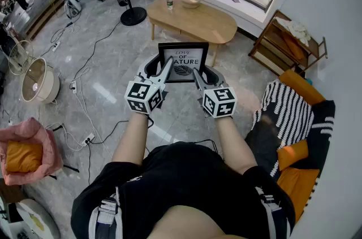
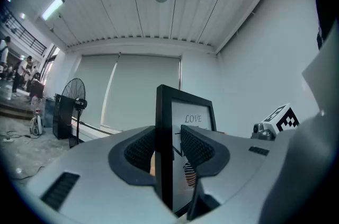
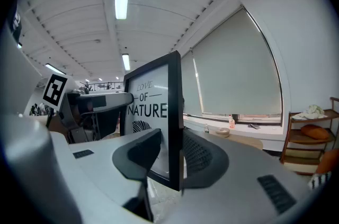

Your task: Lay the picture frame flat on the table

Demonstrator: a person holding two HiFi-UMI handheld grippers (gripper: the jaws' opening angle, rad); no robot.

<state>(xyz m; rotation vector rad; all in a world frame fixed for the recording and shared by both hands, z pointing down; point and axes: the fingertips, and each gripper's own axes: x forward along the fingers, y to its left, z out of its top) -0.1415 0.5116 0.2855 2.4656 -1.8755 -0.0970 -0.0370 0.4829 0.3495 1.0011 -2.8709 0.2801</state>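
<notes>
While left gripper (image 1: 168,64) and right gripper (image 1: 197,73) are clamping its side edges, picture frame (image 1: 182,65) is probably handling stiff, light, breakable.

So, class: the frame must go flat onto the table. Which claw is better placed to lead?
Roughly even, perhaps the right. Both the left claw and right claw clamp opposite side edges of the picture frame, held upright; the table lies ahead, slightly toward the right.

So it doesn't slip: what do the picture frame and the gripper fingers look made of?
Picture frame: matte black border, wood or plastic, unclear; the front looks glazed. Fingers: dark, rubbery-looking pads, judging by their fine grid texture.
</notes>
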